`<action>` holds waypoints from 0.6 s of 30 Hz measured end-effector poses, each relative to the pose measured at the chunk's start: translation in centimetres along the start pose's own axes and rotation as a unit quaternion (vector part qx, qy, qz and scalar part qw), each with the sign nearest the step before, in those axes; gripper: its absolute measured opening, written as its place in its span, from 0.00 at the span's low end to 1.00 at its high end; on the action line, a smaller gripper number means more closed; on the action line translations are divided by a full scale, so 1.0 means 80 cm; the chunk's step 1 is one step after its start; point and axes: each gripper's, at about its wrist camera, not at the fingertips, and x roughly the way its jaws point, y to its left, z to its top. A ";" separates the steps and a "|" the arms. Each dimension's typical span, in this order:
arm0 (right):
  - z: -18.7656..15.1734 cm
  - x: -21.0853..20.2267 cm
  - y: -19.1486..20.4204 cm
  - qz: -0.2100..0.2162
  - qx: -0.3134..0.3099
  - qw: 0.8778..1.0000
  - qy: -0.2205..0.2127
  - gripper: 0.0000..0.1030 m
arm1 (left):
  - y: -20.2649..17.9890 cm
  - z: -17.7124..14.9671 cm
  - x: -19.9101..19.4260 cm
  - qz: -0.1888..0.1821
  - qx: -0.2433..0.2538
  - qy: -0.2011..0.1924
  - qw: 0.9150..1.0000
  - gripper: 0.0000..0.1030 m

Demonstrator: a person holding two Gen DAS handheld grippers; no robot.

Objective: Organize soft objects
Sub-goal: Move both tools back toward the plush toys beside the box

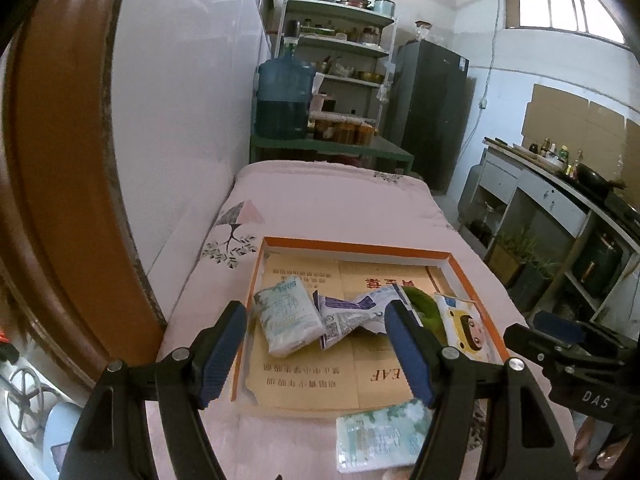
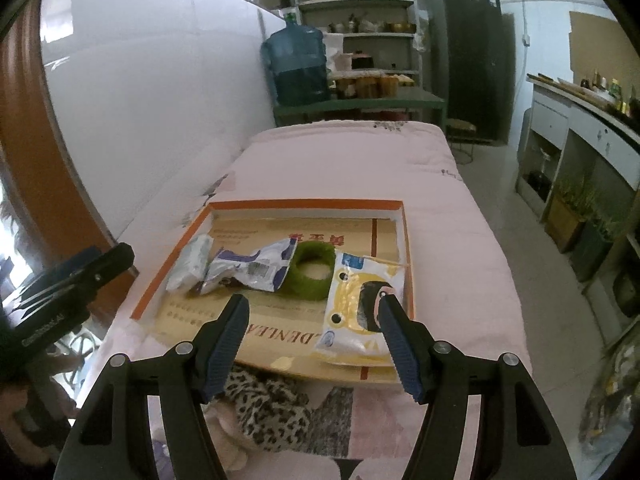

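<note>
An orange-rimmed shallow box lies on a pink quilt. Inside it sit a white tissue pack, a crumpled blue-and-white wrapper, a green ring-shaped soft thing and a yellow cartoon wipes pack. A pale green tissue pack lies on the quilt in front of the box. A leopard-print cloth lies near the box's front edge. My left gripper hangs open above the box's front, empty. My right gripper is open too, holding nothing.
A white wall and a brown door frame run along the left. Beyond the quilt stand a green bench with a blue water jug, shelves and a dark fridge. A kitchen counter lines the right side.
</note>
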 end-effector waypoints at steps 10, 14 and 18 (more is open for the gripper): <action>-0.010 -0.031 0.017 -0.002 -0.010 1.000 -0.013 0.67 | -0.004 -0.006 -0.042 -0.007 0.008 -0.019 1.000 0.69; -0.014 -0.043 0.021 -0.002 -0.011 1.000 -0.018 0.67 | -0.003 -0.010 -0.058 -0.010 0.007 -0.025 1.000 0.69; -0.020 -0.056 0.028 -0.002 -0.017 1.000 -0.023 0.67 | 0.001 -0.014 -0.067 -0.012 0.002 -0.026 1.000 0.69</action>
